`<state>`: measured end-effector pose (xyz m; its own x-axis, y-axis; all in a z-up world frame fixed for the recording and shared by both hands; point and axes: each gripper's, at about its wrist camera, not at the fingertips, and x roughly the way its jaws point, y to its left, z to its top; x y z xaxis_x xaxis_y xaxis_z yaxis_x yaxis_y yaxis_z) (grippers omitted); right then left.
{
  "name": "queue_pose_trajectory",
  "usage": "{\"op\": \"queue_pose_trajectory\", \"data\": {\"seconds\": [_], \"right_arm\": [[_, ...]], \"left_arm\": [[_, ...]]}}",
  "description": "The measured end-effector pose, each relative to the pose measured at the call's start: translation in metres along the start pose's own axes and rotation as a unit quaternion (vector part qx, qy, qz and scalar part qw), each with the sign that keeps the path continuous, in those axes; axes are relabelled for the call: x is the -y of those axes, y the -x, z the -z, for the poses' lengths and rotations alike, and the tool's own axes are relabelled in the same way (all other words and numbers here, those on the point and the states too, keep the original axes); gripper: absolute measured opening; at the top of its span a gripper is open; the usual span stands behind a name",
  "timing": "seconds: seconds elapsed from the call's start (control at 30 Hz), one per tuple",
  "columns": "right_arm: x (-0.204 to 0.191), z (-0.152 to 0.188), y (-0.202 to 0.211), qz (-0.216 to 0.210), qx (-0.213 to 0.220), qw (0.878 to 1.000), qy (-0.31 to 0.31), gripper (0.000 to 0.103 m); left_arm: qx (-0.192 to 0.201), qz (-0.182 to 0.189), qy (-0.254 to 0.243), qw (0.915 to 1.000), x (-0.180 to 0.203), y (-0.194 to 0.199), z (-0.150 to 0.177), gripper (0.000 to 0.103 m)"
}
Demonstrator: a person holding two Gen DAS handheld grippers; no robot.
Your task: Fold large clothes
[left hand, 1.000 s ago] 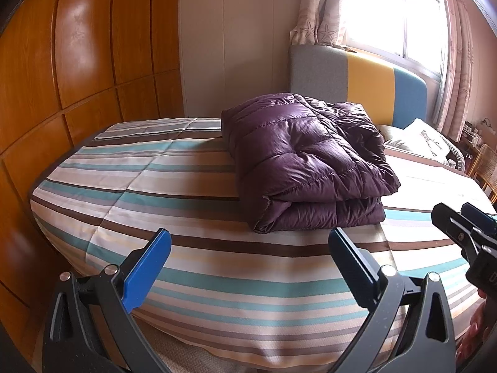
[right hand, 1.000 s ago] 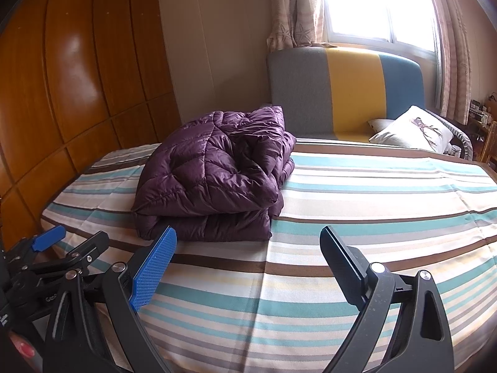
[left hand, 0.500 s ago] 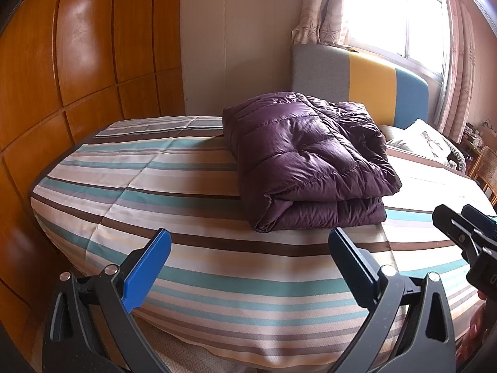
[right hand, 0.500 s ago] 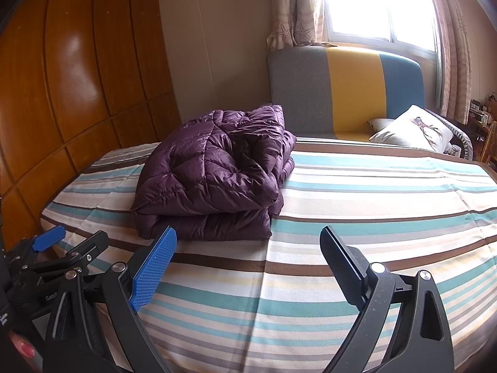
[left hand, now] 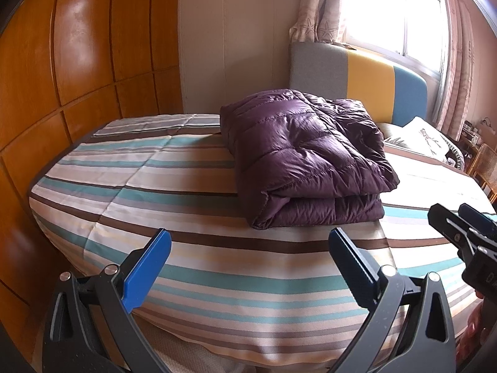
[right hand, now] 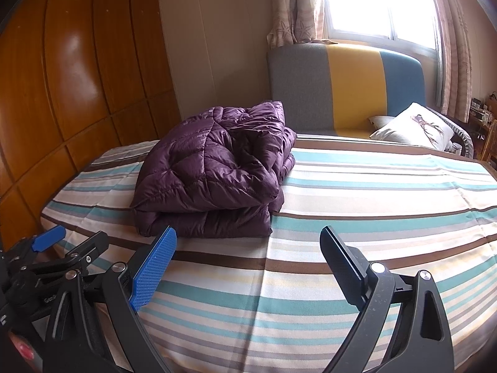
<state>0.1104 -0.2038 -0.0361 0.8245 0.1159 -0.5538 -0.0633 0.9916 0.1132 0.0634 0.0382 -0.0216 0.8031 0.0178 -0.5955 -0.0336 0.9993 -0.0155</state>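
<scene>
A purple quilted down jacket point(left hand: 306, 158) lies folded in a thick bundle on the striped bed point(left hand: 174, 183). In the right wrist view the same jacket point(right hand: 214, 171) sits left of centre. My left gripper point(left hand: 248, 248) is open, held over the bed's near edge a short way in front of the jacket, with nothing between its fingers. My right gripper point(right hand: 248, 245) is also open and empty, level with the jacket's right front corner. Each gripper shows at the edge of the other's view: the right one point(left hand: 462, 227), the left one point(right hand: 68, 242).
Wooden wardrobe panels point(left hand: 77, 62) run along the left. A grey, yellow and blue headboard point(right hand: 344, 90) and a white pillow point(right hand: 413, 127) stand at the far end under a bright window point(right hand: 372, 3). The striped bedspread point(right hand: 388, 199) stretches right of the jacket.
None of note: both grippers stay open and nearly still, and the folded jacket has not moved.
</scene>
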Motion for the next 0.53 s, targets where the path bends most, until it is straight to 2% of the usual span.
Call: {"op": "queue_pose_trajectory", "data": {"seconds": [0.23, 0.47, 0.53], "right_arm": [[0.002, 0.003, -0.005, -0.001, -0.007, 1.0, -0.005, 0.093], [0.01, 0.008, -0.017, 0.005, -0.026, 1.0, -0.013, 0.093], [0.016, 0.009, -0.023, 0.012, -0.034, 0.999, -0.017, 0.096]], "left_arm": [[-0.006, -0.004, 0.001, 1.0, 0.0, -0.004, 0.003, 0.101], [-0.034, -0.009, 0.004, 0.9994, -0.005, -0.021, 0.006, 0.101], [-0.04, -0.018, 0.002, 0.999, -0.009, -0.029, 0.006, 0.101]]}}
